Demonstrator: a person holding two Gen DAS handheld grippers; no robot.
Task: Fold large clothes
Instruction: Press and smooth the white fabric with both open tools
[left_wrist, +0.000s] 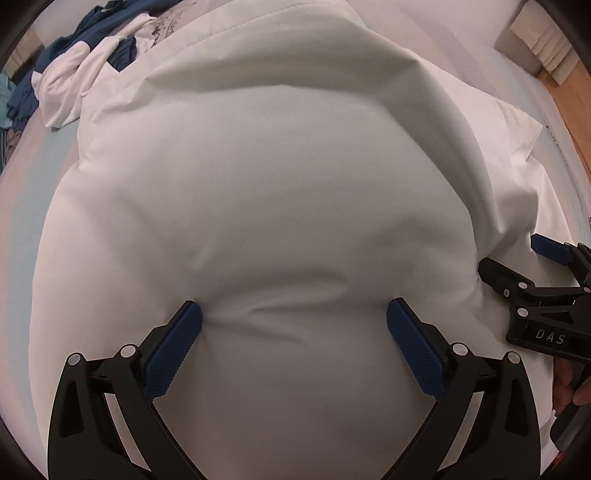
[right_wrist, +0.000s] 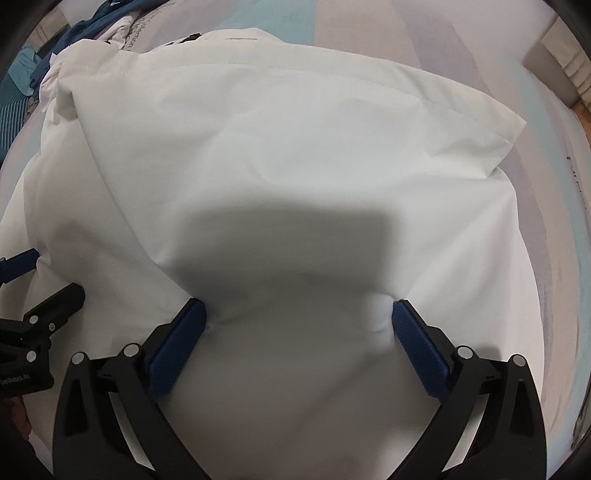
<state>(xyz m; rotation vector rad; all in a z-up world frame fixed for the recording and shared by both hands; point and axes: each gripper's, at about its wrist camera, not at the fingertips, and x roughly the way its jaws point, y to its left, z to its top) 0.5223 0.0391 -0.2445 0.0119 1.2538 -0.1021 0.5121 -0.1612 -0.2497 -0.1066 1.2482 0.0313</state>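
1. Both tools press wide-spread fingers into the white garment: left tool (left_wrist: 294, 314), right tool (right_wrist: 299, 314), neither clenched.
2. White garment (right_wrist: 295, 155) lies bunched on the striped bed (right_wrist: 461, 40).
3. Blue-and-white clothes pile (left_wrist: 85, 62) sits beyond it at far left.

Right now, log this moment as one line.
task: fold large clothes | left gripper: open, pressed into white garment | right gripper: open, on same garment | clothes pile: beyond, untouched
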